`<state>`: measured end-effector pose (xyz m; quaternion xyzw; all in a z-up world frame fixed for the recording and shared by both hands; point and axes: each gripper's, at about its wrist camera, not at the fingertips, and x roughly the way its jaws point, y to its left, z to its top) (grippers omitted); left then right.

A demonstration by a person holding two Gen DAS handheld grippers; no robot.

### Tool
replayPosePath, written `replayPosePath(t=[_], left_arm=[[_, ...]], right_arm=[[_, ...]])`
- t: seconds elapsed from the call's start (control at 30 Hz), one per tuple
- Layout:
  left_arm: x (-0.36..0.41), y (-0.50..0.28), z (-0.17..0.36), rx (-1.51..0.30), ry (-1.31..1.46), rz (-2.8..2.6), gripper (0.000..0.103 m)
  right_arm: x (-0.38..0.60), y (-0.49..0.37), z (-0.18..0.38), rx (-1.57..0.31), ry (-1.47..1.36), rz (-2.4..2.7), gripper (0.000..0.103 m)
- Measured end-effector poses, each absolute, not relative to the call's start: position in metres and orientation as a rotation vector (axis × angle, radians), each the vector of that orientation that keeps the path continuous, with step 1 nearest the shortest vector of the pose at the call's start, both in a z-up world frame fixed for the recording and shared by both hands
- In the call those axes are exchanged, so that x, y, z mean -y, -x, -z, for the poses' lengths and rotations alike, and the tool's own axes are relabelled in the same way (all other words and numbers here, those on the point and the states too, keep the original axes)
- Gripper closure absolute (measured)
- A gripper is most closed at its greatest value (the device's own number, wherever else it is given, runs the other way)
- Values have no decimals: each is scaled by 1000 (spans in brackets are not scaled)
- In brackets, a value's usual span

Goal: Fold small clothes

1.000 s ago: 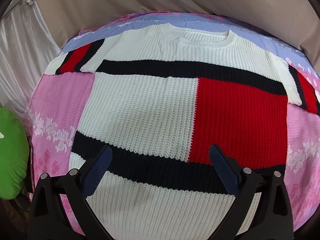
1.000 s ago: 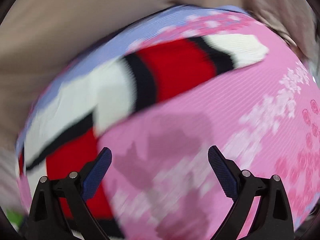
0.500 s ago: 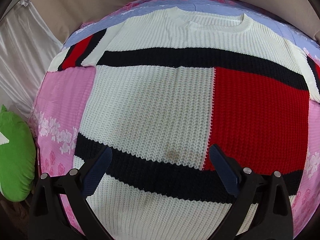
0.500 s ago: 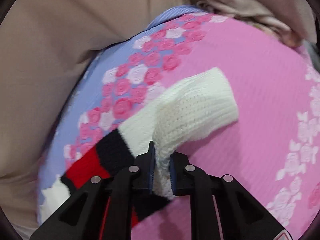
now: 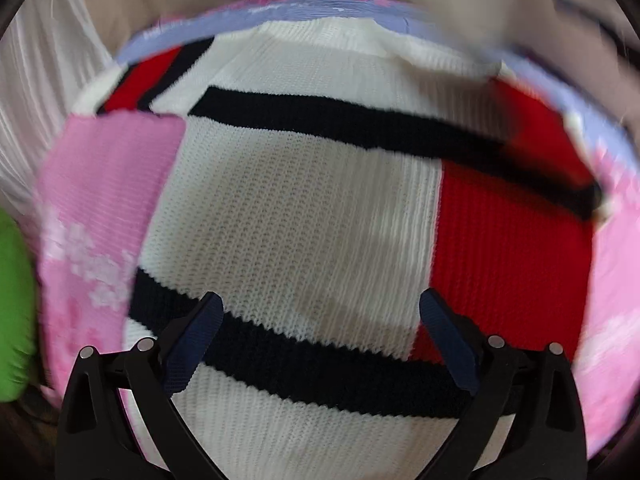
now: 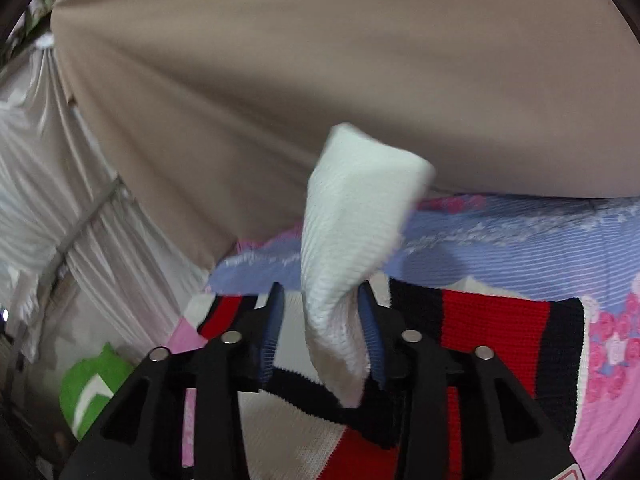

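A knit sweater in white, red and navy blocks lies flat on a pink and lilac floral sheet. My left gripper hangs open over its lower body, touching nothing. In the right wrist view my right gripper has its jaws part open with the sweater's white cuff lying between them, and the sleeve is lifted and carried over the sweater body. In the left wrist view the folded-in sleeve shows as a red patch at the upper right.
A beige curtain hangs behind the bed. White drapes hang at the left. A green cushion lies beside the bed's left edge and also shows in the right wrist view.
My right gripper has lifted the cuff off the sheet and swung the sleeve inward over the sweater; its jaws have spread wider. My left gripper stayed open and shifted slightly.
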<state>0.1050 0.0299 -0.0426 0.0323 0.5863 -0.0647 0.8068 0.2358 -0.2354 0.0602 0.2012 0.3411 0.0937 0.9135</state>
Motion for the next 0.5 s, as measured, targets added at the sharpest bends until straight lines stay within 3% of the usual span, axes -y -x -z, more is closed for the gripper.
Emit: replayPosePath(t=[0.1,0.17,0.27,0.4,0.43,0.5], left_arm=[[-56,-140,38,-1255,148,179,5],[-67,-168,41,-1264,277,191,5],[-73,-216,59,-1258,431,159,5],[-54,-260,87,-1242,391,90,5],[-45,-263,82,-1189,349,78,8],[-28,-271,82,-1181,300,146,35]], right_arm=[[238,-204,-41,-728,-421,-100,62],[259,-168,-23,-749,-463,20,46],[290,-126,9,-849,-426,210,43],[314,-110,54,-968,-471,272,43],[315,-112,61,-977,-489,264,43],[317,-119,74,-969,-554,236,43]])
